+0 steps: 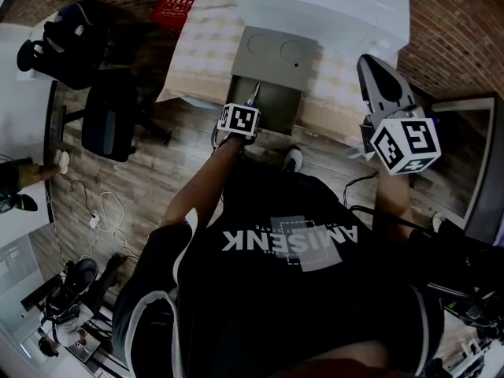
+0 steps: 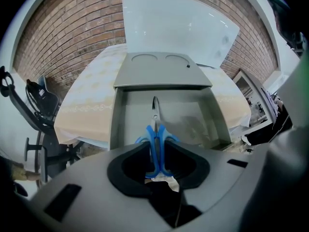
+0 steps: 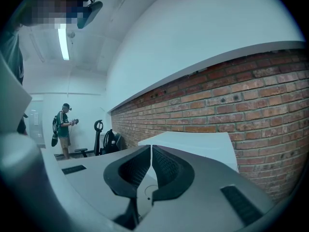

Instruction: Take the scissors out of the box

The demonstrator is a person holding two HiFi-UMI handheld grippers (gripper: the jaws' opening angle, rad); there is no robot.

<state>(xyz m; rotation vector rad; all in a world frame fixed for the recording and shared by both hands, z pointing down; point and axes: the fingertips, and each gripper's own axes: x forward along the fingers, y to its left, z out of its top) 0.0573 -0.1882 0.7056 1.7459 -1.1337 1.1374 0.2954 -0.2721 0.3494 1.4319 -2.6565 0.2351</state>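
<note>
Left tongs [image 2: 156,151] clamp blue scissors [image 2: 154,132] over grey box [image 2: 124,124]; right tongs [image 3: 150,159] closed, empty

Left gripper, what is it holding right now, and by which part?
The left gripper holds the blue scissors by their handles, blades pointing toward the box. The right gripper is shut and empty.
</note>
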